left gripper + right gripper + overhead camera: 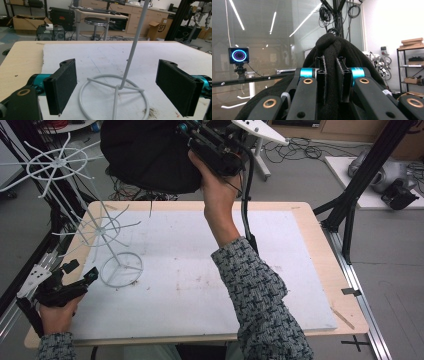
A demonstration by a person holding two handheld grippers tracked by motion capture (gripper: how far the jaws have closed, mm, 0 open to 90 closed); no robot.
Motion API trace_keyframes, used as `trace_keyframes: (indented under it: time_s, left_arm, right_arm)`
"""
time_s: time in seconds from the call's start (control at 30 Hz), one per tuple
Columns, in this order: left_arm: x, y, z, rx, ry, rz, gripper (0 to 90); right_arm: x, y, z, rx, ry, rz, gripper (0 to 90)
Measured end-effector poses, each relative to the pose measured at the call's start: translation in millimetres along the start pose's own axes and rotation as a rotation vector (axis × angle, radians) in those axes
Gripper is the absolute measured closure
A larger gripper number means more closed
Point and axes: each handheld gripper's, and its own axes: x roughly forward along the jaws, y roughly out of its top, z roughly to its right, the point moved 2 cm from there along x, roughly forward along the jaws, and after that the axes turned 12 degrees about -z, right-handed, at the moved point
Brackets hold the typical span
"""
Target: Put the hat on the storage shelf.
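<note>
A white wire stand (121, 269) rises from a ring base on the white board (200, 270), carrying spoked wheels (102, 227) higher up its pole. My left gripper (82, 269) rests at the table's left front, open, its jaws either side of the ring base (115, 92) and pole (132, 50) without touching them. High over the table's far edge my right gripper (200, 142) is shut on a bunched black fabric item (150, 155). In the right gripper view the black fabric (332, 45) is pinched between the pads (322, 75).
The board lies on a wooden tabletop (320, 245). A black frame post (360, 185) stands off the right edge. Beyond the far edge are a stool (96, 21), a desk and cardboard boxes (22, 21). Cables trail on the floor.
</note>
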Motion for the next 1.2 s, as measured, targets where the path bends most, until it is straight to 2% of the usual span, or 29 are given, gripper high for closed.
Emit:
trace_keyframes:
  time_s: [0.2, 0.4, 0.77, 1.0, 1.2]
  left_arm:
    - [0.0, -0.3, -0.6, -0.001, 0.001, -0.001, 17.4]
    - [-0.1, -0.3, -0.7, -0.001, 0.001, -0.001, 17.4]
    - [0.5, -0.5, -0.6, 0.0, 0.004, -0.003, 17.4]
    - [0.7, -0.5, -0.4, 0.002, 0.007, -0.002, 17.4]
    - [0.8, -0.6, -0.5, 0.002, 0.006, -0.003, 17.4]
  right_arm:
    - [6.0, -5.3, -4.7, -0.012, 0.012, -0.026, 81.4]
    - [9.5, -11.9, -5.2, -0.003, 0.029, -0.042, 79.9]
    - [13.2, -31.7, -0.5, 0.013, 0.043, -0.109, 76.4]
    - [16.3, -43.1, -2.7, 0.015, 0.052, -0.135, 74.3]
    - [18.5, -57.0, 0.2, 0.04, 0.059, -0.15, 73.5]
